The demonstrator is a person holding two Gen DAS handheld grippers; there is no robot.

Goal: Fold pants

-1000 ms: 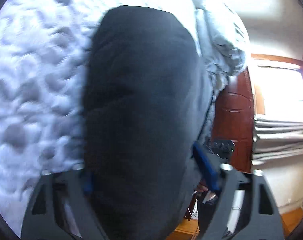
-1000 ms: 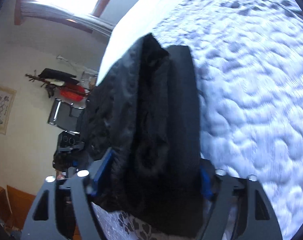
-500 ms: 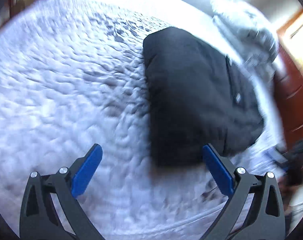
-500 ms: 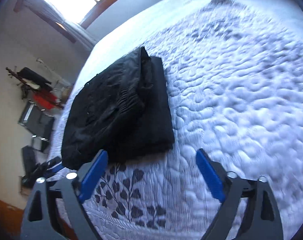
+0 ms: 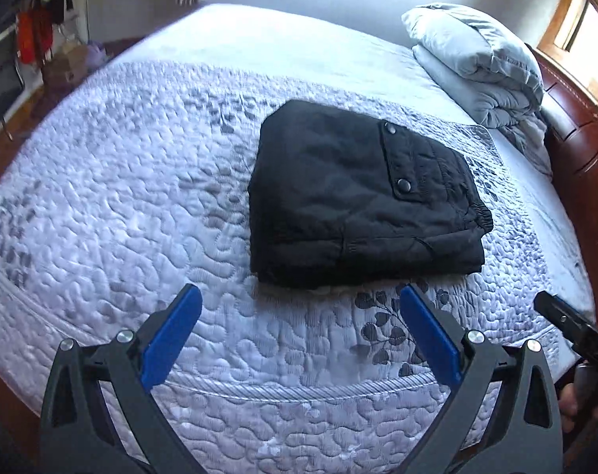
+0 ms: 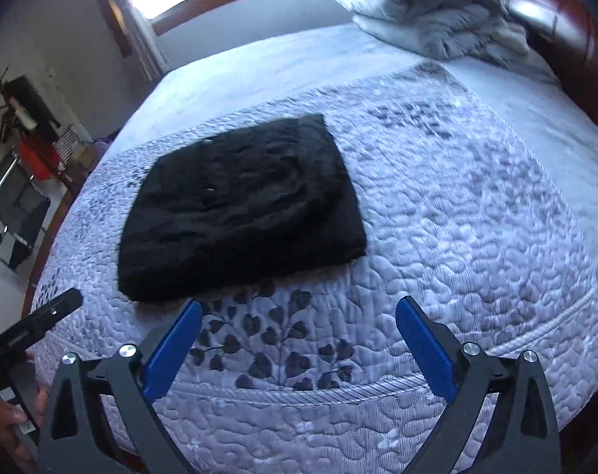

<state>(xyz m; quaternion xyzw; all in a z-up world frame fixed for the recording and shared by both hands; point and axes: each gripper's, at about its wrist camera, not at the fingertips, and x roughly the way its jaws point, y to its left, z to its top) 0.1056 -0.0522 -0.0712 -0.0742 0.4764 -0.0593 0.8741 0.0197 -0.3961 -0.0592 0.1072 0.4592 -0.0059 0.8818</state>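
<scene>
The black pants [image 5: 358, 201] lie folded into a thick square on the quilted bedspread [image 5: 113, 213]; a pocket flap with two snaps faces up. They also show in the right wrist view [image 6: 239, 209]. My left gripper [image 5: 299, 331] is open and empty, held above the bed's near edge, short of the pants. My right gripper [image 6: 299, 339] is open and empty too, near the same edge, with the pants ahead and to its left. Each gripper shows at the edge of the other's view.
A folded grey duvet [image 5: 480, 59] lies at the head of the bed beside the dark wooden headboard [image 5: 583, 166]. A leaf print [image 6: 275, 339] marks the quilt's near edge. Room clutter and a chair [image 6: 18, 213] stand beyond the far bedside.
Both grippers have let go of the pants and pulled back toward the bed's near edge. The pants, held up close a second ago, now rest folded on the quilt.
</scene>
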